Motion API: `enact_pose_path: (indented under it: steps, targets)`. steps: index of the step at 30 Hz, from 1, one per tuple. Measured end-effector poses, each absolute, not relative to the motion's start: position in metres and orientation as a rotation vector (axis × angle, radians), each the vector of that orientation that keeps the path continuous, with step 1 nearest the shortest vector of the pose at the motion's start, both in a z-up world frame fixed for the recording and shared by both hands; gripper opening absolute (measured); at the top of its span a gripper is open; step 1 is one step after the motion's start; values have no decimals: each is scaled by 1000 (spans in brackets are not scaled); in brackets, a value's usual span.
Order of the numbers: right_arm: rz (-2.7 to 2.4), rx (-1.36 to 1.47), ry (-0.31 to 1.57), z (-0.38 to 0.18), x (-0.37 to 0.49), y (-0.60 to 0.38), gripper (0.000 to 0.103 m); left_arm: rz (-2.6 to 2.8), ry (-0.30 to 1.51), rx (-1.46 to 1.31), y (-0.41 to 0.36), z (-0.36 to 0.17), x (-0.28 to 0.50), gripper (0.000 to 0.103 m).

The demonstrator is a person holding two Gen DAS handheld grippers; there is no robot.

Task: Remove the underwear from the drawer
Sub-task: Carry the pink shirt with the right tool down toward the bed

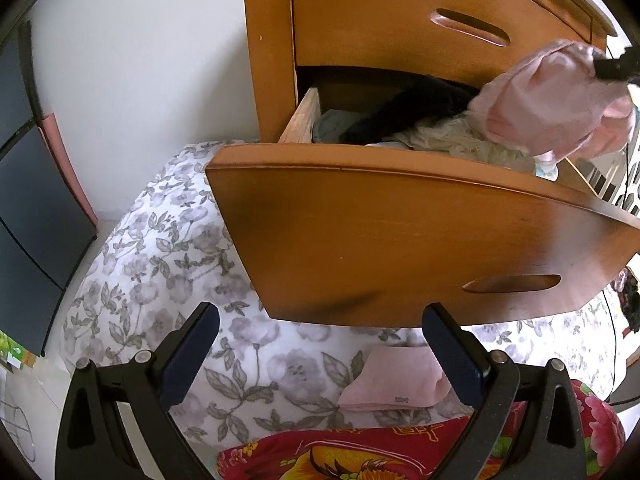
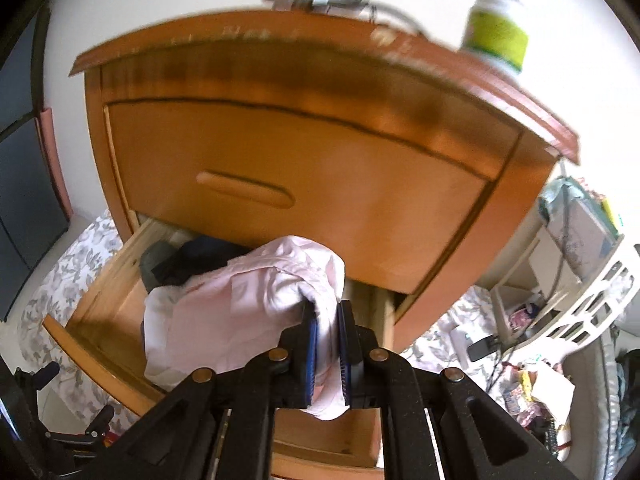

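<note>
- right tongs [image 2: 328, 322] are clamped tight on a bunched fold of the pink underwear [image 2: 244, 300], cloth squeezed between the two blue pads and spilling out above and below them
- the underwear hangs in the air over the open drawer [image 1: 400, 232], mostly clear of the pile; from the left wrist view I can't tell if its lower edge touches the white garment [image 1: 460, 140] under it
- left tongs [image 1: 320, 344] are spread wide apart with nothing in them, parked low in front of the drawer face, over the flowered bedding [image 1: 160, 240]
- a folded pink item [image 1: 396, 384] lies on that bedding, just under the left tongs
- other stuff in the drawer: a black garment [image 1: 412, 112], something grey-green at the back left, plus the white frilly piece
- handling-wise: looks thin, light, totally floppy, so it just drapes from wherever you pinch it. Nothing to break
- my guess is the smooth fabric could slide out of a shallow pinch, so grabbing a thick gathered bunch like this beats a single edge
- trailing corner might snag the frilly one and drag it along, worth watching
- white bottle [image 2: 496, 28] with a green label sits on top of the nightstand [image 2: 320, 80], well away from the action
</note>
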State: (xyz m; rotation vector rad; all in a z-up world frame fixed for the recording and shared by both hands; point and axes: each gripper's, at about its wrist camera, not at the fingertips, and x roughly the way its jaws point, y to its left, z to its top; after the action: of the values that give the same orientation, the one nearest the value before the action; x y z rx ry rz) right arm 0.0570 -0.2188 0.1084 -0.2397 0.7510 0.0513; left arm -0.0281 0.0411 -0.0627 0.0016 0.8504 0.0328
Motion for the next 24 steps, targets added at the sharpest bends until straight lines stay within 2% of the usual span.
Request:
enact_pose_path:
  steps: [24]
  targets:
    - [109, -232, 533, 181, -32, -223, 10, 41, 788, 31, 36, -54, -39, 101]
